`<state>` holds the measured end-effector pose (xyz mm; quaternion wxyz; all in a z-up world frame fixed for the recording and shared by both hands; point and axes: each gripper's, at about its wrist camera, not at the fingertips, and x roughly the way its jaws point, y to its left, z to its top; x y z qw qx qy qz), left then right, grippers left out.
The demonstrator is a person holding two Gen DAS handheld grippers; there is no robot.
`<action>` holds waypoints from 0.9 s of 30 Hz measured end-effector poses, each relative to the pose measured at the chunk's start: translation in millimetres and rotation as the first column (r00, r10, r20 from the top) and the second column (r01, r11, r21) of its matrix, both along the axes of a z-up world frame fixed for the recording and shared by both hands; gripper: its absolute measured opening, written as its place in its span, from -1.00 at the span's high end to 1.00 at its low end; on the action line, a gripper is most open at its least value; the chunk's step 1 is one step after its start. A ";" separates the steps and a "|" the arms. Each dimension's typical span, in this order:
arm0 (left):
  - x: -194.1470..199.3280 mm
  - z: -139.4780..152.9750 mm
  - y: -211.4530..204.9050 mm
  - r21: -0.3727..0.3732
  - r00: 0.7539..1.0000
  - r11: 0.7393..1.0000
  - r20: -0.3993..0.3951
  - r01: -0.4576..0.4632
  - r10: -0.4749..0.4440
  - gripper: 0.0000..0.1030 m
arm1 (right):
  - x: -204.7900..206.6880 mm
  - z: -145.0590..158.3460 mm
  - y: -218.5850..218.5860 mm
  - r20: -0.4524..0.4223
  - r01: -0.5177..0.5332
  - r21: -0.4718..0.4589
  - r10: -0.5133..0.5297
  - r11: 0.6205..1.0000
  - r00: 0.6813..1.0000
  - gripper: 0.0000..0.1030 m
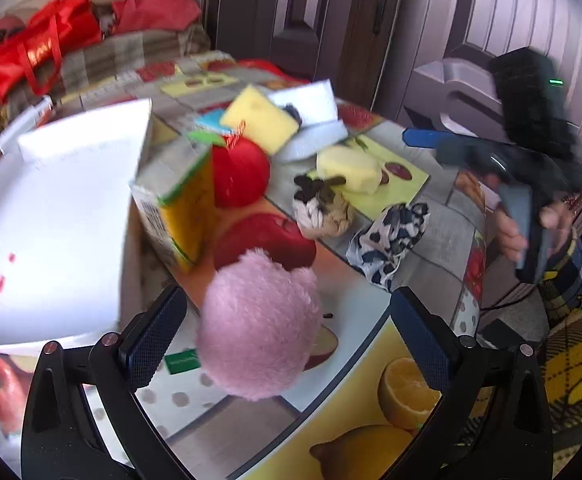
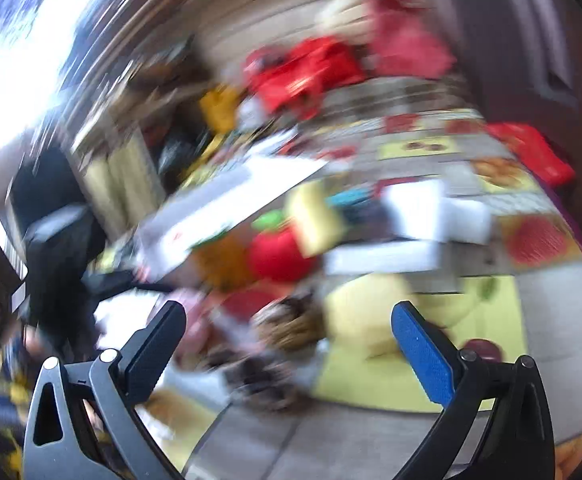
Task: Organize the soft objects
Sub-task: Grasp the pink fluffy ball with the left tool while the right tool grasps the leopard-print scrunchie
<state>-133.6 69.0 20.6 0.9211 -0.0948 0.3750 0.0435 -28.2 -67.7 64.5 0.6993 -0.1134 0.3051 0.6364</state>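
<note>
- A fluffy pink plush ball (image 1: 259,328) sits on the fruit-print tablecloth (image 1: 391,380), between the spread, released fingers of the left gripper (image 1: 287,340); neither finger touches it.
- Behind it: a red plush apple (image 1: 239,172), yellow sponge (image 1: 259,118), and two rolled sock bundles (image 1: 323,204).
- A white box lid (image 1: 51,220) lies at left.
- The right gripper (image 2: 289,350) is also spread wide, holding nothing; its view is badly blurred.
</note>
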 end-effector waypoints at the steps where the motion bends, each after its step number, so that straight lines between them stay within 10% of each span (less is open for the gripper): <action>1: 0.6 -1.6 0.8 -0.005 1.000 1.000 -0.009 -0.005 0.005 -0.97 | -9.2 -4.0 8.5 0.030 -0.034 -0.050 0.035 0.998 0.999 -1.00; 9: 9.5 -9.0 5.8 -0.054 0.997 0.998 -0.075 -0.013 0.009 -0.82 | -38.0 -47.3 33.7 0.103 -0.097 -0.254 0.126 0.962 0.987 -0.58; 13: 15.6 -13.8 3.6 -0.040 0.993 0.999 -0.117 0.000 -0.004 -0.07 | -39.1 -51.9 37.3 0.143 -0.076 -0.278 0.119 0.958 0.982 0.07; 18: 5.0 -11.9 -3.5 0.007 0.996 1.000 -0.091 0.019 -0.018 0.00 | -36.2 -43.3 27.9 0.112 -0.119 -0.263 0.153 0.957 0.982 0.44; 23: -29.5 13.2 5.6 0.031 0.994 0.998 0.096 -0.056 0.053 0.00 | -27.7 -11.4 10.5 0.085 -0.093 -0.051 0.097 0.994 0.992 0.44; 27: -64.3 45.8 27.3 0.066 0.922 0.972 0.339 -0.223 0.188 0.00 | -17.8 22.1 1.1 0.096 0.036 0.188 -0.055 0.981 0.994 0.43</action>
